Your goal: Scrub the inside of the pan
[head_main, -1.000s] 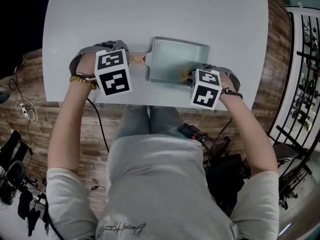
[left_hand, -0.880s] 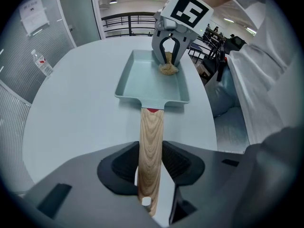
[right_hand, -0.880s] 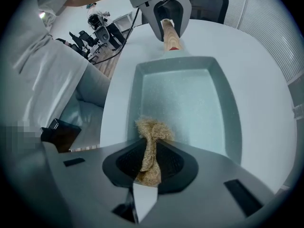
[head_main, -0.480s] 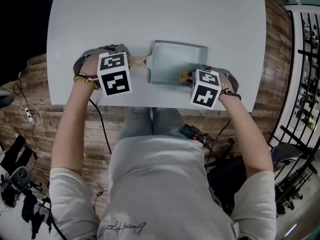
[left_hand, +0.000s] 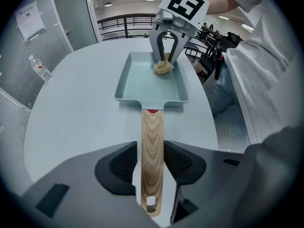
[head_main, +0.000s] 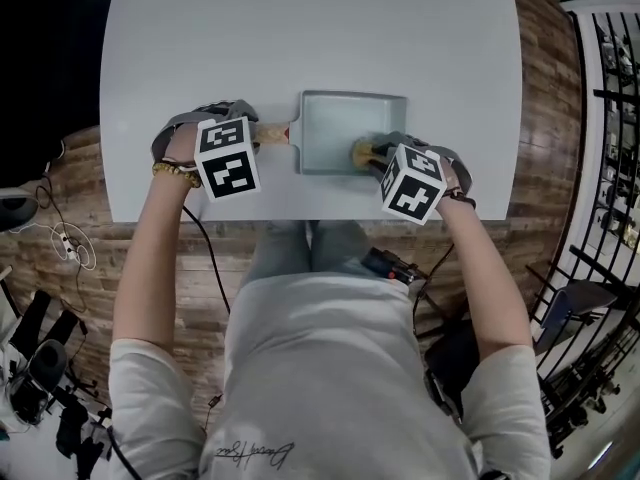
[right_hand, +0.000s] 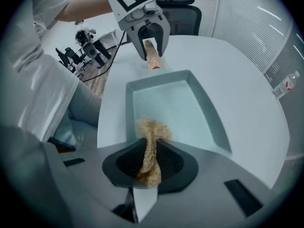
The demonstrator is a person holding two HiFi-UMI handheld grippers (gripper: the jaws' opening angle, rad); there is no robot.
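Pale teal rectangular pan, flat on the white table near the person's edge, wooden handle pointing toward the left. Inside, by the near wall, a tan fibrous scrubber, pinched tight between the right gripper's jaws. Around the handle, the left gripper, jaws opening, handle between them, a sliver of gap at one pad.

You work in an office: swivel chair and slatted-blind partition stand beyond your right hand-held gripper.
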